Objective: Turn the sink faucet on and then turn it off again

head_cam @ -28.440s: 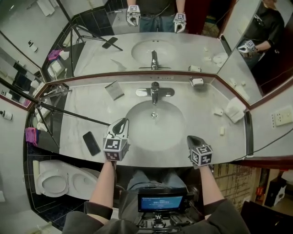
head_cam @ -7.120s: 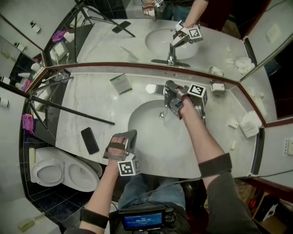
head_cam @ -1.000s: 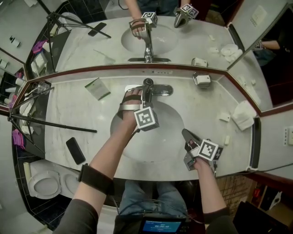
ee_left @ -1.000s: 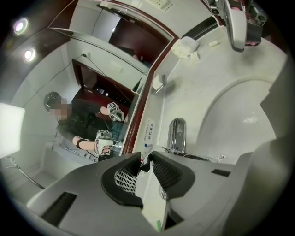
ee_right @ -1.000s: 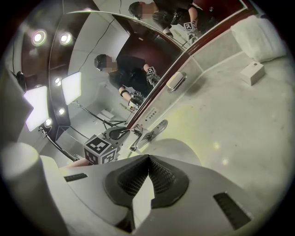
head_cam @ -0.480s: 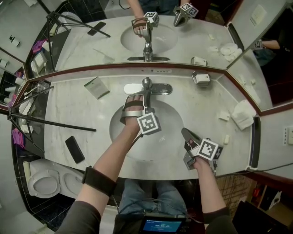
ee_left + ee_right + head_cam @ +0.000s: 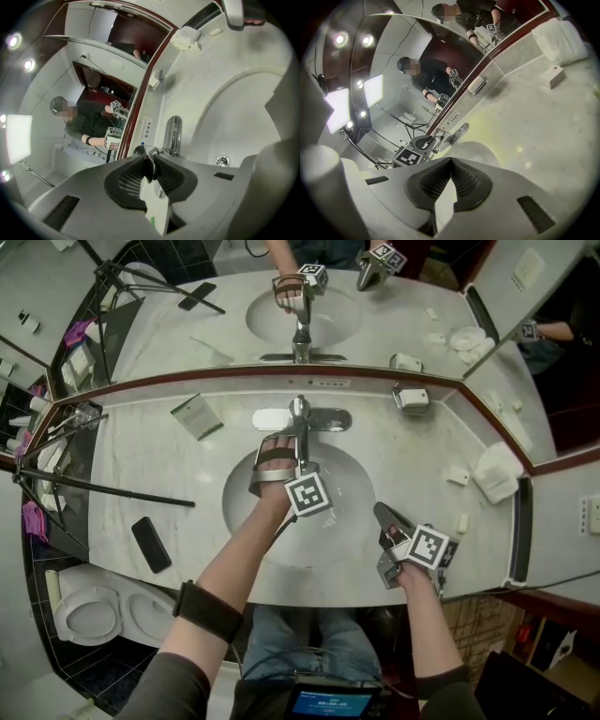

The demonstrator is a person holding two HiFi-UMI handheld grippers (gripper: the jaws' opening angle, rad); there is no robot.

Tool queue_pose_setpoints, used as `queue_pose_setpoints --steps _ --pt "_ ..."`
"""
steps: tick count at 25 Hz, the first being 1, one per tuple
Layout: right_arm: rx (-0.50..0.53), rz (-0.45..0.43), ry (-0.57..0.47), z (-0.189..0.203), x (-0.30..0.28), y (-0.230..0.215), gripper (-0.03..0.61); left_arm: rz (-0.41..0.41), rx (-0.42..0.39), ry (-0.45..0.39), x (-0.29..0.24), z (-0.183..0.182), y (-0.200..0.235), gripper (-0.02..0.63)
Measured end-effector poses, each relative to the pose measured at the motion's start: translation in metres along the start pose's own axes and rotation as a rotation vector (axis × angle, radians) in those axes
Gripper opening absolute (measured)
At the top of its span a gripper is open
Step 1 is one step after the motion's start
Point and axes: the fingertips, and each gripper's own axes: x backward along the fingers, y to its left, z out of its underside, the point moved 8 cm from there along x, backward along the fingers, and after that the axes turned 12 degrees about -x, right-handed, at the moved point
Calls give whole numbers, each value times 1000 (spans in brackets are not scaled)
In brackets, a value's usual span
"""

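- The faucet [image 7: 300, 414] stands at the back of the sink [image 7: 349, 486], in the middle of the marble bench [image 7: 427, 451] and right under the mirror [image 7: 187, 329].
- The left gripper [image 7: 149, 160] is reached out over the basin, turned on its side, with its tips right at the faucet.
- Its jaws are nearly together, pinching the thin edge of the faucet's lever [image 7: 148, 167]. They have just eased open a touch, and the lever is there between the pads.
- The right gripper [image 7: 451, 160] hangs over the front right rim of the sink, well apart from the faucet. Its jaws are pressed tight together with nothing in them.
- A dark phone [image 7: 150, 544] lies on the bench to the left of the basin.
- A soap dish [image 7: 411, 398] sits near the mirror on the right, and a folded white towel [image 7: 495, 471] lies further right.
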Motion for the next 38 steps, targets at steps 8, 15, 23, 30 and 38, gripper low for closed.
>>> queue_pose_setpoints --steps 8,15,23,30,38 --pt "5 -13 -8 6 10 5 0 28 -18 1 3 3 1 69" --pt "2 -25 -28 6 27 8 0 67 -31 -20 25 -7 4 70" --pt "12 -31 -50 10 50 22 0 105 -73 -98 81 -34 1 2" --pt "41 -36 -55 19 72 38 0 115 -103 -148 144 -39 9 2" --pt "100 -16 -48 34 83 53 0 86 -39 -163 212 -11 27 2"
